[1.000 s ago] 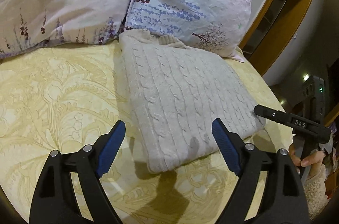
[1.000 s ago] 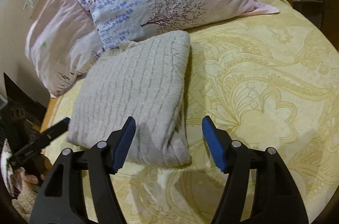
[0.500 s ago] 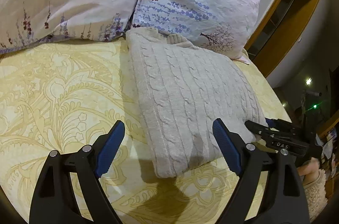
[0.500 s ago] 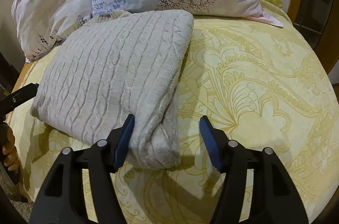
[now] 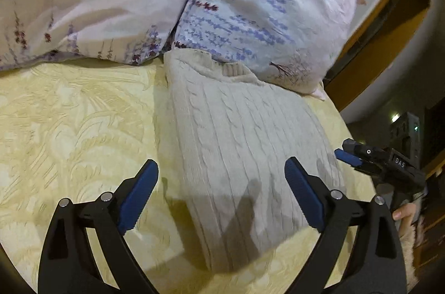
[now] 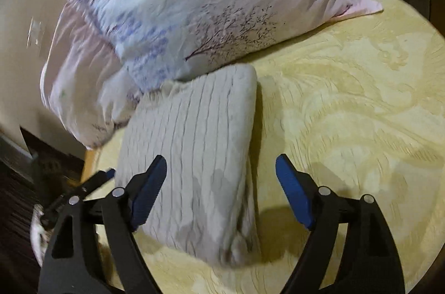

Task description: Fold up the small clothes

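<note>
- Two grippers sit nearest the cameras. In the left wrist view we see the left gripper (image 5: 221,191) with its blue-padded jaws wide apart and nothing between them; they hover above the near end of the sweater.
- In the right wrist view we see the right gripper (image 6: 221,189), its jaws likewise spread and holding nothing. Its left finger lies over the near part of the sweater and its right finger over bare bedspread.
- Between and beyond the fingers we find the folded sweater (image 5: 239,152) (image 6: 194,155), a pale grey cable-knit bundle lying flat on the yellow patterned bedspread (image 5: 75,121) (image 6: 347,105). Its near edge is a rounded fold, and its ribbed collar end points away from us.
- At the right margin of the left wrist view the right gripper (image 5: 353,157) appears again, near the sweater's right edge; we cannot tell whether it touches the knit.
- Farthest back we note two floral pillows (image 5: 264,4) (image 6: 194,2) resting side by side, the sweater's far end tucked against the blue-flowered one.
- Behind the pillows we see a wooden bed frame (image 5: 375,24).
</note>
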A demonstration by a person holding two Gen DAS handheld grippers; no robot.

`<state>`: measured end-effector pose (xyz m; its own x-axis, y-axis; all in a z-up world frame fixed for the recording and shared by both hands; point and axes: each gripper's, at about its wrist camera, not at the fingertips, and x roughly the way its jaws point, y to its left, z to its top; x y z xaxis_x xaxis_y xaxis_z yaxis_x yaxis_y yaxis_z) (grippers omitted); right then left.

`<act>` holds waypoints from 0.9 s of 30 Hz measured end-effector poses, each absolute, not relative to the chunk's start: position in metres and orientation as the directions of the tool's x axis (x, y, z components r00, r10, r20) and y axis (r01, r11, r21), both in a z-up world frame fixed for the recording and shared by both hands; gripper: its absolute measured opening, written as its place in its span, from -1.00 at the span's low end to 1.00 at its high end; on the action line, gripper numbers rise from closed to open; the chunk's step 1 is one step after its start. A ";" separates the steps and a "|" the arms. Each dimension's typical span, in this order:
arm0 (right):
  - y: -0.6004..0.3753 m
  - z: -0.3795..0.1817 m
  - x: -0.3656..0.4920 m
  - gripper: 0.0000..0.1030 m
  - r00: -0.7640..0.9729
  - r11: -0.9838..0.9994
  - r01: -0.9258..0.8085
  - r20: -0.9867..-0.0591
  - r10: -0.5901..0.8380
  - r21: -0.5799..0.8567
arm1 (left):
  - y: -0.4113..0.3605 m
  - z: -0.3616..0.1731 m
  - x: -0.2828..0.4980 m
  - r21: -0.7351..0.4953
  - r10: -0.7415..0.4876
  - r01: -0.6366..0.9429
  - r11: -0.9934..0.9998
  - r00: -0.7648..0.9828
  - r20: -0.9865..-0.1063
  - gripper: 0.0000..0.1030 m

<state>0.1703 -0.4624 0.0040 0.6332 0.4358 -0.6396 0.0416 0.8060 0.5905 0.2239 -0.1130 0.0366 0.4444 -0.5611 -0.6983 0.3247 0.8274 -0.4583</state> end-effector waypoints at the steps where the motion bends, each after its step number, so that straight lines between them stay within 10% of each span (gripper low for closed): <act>1: -0.465 0.002 0.175 0.56 0.630 0.799 0.052 -0.641 0.439 0.599 | -0.113 0.034 0.231 -0.473 -0.568 0.314 0.823 0.429 -0.703 0.82; 14: -0.465 -0.032 0.209 0.54 0.563 0.725 0.061 -0.624 0.542 0.686 | -0.148 0.016 0.255 -0.407 -0.526 0.351 0.844 0.390 -0.755 0.82; 27: -0.456 -0.044 0.214 0.05 0.524 0.643 -0.002 -0.547 0.653 0.766 | -0.152 0.001 0.268 -0.469 -0.571 0.335 0.817 0.366 -0.735 0.76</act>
